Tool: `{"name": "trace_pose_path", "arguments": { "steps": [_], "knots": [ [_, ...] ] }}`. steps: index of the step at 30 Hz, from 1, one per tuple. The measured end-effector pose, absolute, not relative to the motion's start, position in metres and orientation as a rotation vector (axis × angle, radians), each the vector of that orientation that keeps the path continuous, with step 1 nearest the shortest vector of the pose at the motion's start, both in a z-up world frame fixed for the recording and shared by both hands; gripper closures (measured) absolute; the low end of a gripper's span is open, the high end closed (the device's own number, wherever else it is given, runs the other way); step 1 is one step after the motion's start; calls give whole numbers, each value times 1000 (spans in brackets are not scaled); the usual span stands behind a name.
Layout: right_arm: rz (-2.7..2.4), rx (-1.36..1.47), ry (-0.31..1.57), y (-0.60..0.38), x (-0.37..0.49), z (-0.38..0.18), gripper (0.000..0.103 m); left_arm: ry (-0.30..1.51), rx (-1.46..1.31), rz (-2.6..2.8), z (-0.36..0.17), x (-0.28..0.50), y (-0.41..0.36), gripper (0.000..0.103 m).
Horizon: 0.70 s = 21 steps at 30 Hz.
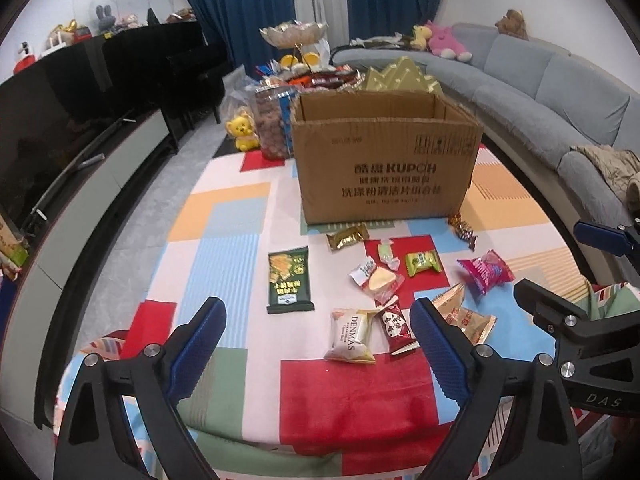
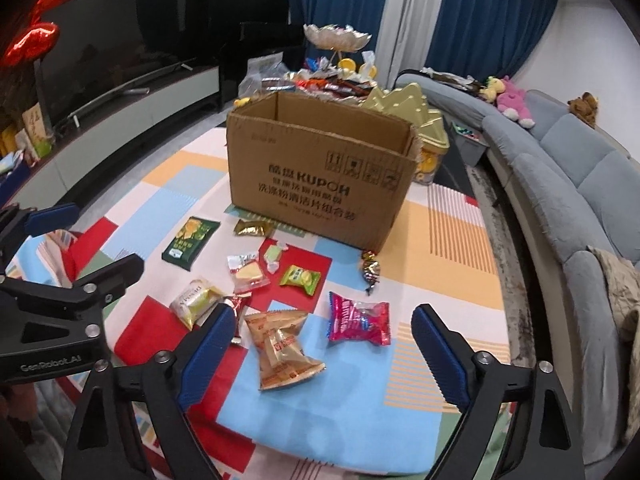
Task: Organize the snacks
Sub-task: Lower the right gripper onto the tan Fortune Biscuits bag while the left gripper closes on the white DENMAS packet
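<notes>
An open cardboard box (image 1: 384, 160) stands on the patterned tablecloth (image 1: 224, 240); it also shows in the right wrist view (image 2: 316, 168). Several wrapped snacks lie in front of it: a dark green packet (image 1: 289, 280), a white DENMAS packet (image 1: 352, 336), a pink packet (image 2: 359, 323) and an orange packet (image 2: 282, 350). My left gripper (image 1: 318, 340) is open and empty above the near table, just short of the DENMAS packet. My right gripper (image 2: 320, 344) is open and empty, with the orange packet between its fingers' line of sight.
A grey sofa (image 1: 560, 92) curves along the right. A black TV cabinet (image 1: 80, 120) runs along the left. Behind the box are a jar of snacks (image 1: 272, 124), gold tins (image 2: 404, 108) and a pile of sweets. The table's near edge is just below the grippers.
</notes>
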State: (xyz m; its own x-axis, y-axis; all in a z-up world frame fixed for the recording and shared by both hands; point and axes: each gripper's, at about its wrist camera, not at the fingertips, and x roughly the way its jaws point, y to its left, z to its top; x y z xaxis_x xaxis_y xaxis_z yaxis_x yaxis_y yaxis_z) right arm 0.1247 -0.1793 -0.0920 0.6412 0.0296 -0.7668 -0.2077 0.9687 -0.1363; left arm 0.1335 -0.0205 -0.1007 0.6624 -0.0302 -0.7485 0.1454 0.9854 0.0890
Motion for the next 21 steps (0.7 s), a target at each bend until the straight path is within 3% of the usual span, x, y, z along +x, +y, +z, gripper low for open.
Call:
{"name": "trace_pose_path", "arguments": {
  "steps": [16, 21],
  "knots": [
    [223, -258, 967, -167, 144, -146, 29, 956, 162, -152, -155, 161, -24, 22],
    [237, -265, 987, -164, 147, -158, 29, 986, 156, -164, -168, 166, -24, 24]
  ]
}}
